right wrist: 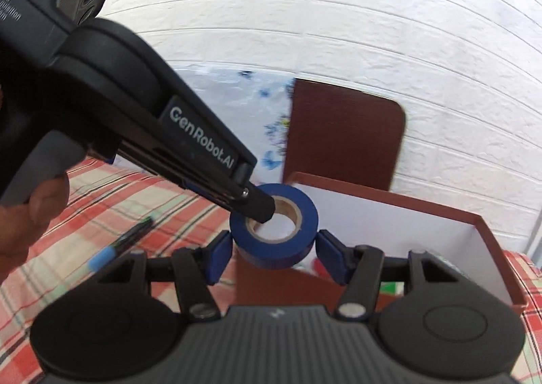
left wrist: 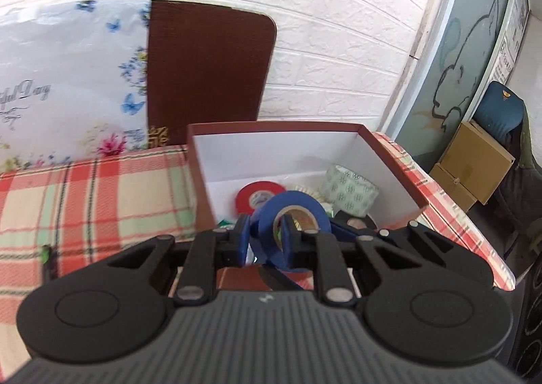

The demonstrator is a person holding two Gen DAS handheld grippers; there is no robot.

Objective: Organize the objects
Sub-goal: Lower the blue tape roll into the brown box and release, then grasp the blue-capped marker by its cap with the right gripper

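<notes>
My left gripper (left wrist: 266,236) is shut on the wall of a blue tape roll (left wrist: 294,214), one finger inside its core, and holds it over the near edge of a brown box (left wrist: 271,128) with a white inside. In the right wrist view the same roll (right wrist: 276,231) hangs from the left gripper's finger (right wrist: 261,206). My right gripper (right wrist: 275,257) is open, with a pad on each side of the roll, and I cannot tell whether they touch it. In the box lie a red tape roll (left wrist: 261,196) and a patterned clear tape roll (left wrist: 350,189).
The box stands on a red and green plaid cloth (left wrist: 84,201). A pen (right wrist: 125,240) lies on the cloth to the left. A brown board (left wrist: 206,68) and a floral bag (left wrist: 67,79) lean on the white brick wall. Cardboard boxes (left wrist: 471,167) stand at right.
</notes>
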